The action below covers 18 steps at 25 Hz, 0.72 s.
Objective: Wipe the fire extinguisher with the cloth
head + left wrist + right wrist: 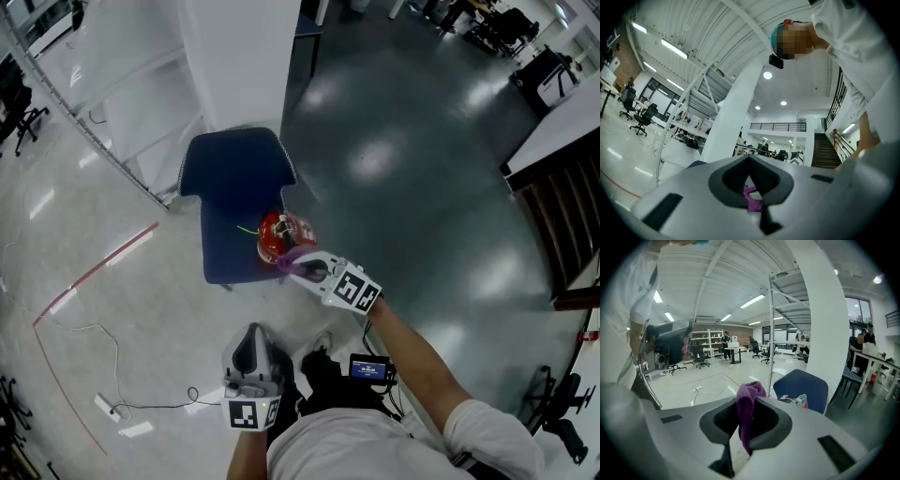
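Right gripper (300, 267), clamped tight on the purple cloth (746, 411), is right at the red fire extinguisher (279, 234) on the blue chair (230, 173), left gripper (252, 339) closed and empty, so wiping looks just underway: next, press and rub along the body.

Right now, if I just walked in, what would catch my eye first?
A red metal fire extinguisher sitting on a dark blue padded chair, just in front of the white pillar. The right hand-held gripper reaches toward it, shut on a purple fuzzy cloth.
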Tool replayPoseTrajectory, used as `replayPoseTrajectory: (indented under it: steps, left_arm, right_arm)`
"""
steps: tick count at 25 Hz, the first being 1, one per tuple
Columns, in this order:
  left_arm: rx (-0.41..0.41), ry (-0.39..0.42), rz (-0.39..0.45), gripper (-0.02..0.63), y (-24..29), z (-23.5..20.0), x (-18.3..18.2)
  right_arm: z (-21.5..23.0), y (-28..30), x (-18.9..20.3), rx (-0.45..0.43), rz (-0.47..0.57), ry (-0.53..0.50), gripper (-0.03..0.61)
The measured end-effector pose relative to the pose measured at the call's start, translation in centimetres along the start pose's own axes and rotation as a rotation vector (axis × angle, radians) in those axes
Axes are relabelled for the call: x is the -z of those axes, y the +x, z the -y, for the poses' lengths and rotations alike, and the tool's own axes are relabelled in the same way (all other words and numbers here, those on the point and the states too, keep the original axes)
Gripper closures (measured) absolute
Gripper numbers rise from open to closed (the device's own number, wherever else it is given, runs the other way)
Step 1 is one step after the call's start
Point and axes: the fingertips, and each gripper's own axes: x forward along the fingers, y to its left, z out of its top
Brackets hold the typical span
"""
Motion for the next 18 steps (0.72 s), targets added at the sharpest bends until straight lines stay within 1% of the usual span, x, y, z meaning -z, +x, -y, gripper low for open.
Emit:
replayPoseTrajectory:
  steps: [5, 7, 9, 13, 16, 18]
  left_arm:
    - [0.003, -0.002, -0.005, 0.607, 0.1, -0.2, 0.2]
    - [0.005, -0.002, -0.015, 0.607, 0.1, -0.5, 0.6]
    - [0.008, -0.001, -0.024, 0.609, 0.2, -0.9, 0.9]
    - [0.007, 0.007, -0.038, 0.609, 0.2, -0.9, 1.1]
    - [0.018, 0.013, -0.032, 0.607, 0.6, 0.1, 0.1]
    - [0.032, 0.021, -0.028, 0.607, 1.0, 1.0, -0.5]
  right_arm:
    - [-2.4, 1.4, 2.8, -0.044, -0.074, -0.009, 0.522]
    - [-3.5, 2.1, 3.7, -0.060, -0.063, 0.041, 0.523]
    - [-4.0, 2.1, 3.7, -0.034, 0.002, 0.125, 0.523]
    - [-3.6, -0.4, 2.2, 0.099, 0.187, 0.274, 0.522]
    - [-3.1, -3.8, 0.1, 0.204, 0.331, 0.341, 0.522]
    - [-2.8, -5.6, -0.8, 0.283, 0.394, 0.361, 0.522]
